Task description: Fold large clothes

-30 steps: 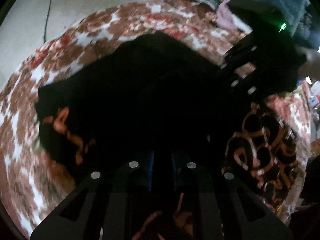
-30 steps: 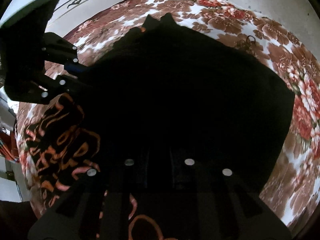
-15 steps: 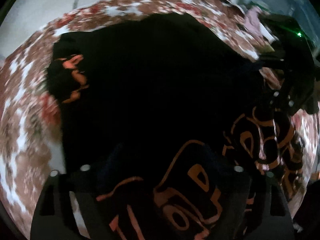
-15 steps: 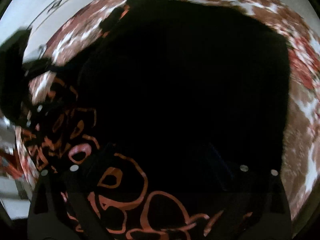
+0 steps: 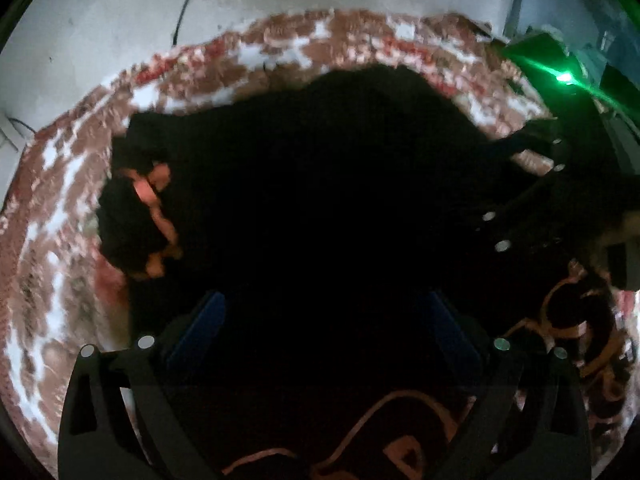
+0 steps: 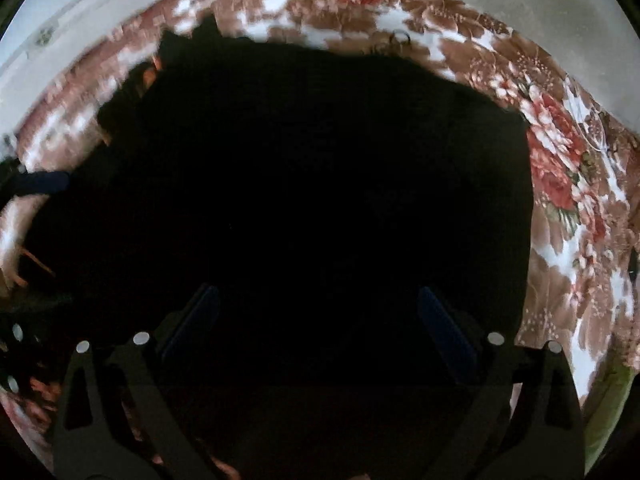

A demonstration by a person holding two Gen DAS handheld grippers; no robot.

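On the floral bedspread (image 6: pixel 560 168) lies the black garment with orange pattern (image 5: pixel 320 200), spread wide, probably so a fold can be laid flat. Over it, the left hand-held gripper (image 5: pixel 324 320) and the right hand-held gripper (image 6: pixel 320 312) both stand with fingers wide apart, gripping nothing, seemingly free for the next grasp.

Black garment (image 5: pixel 320 184) with orange swirls, red-brown floral bedspread (image 6: pixel 560 168)
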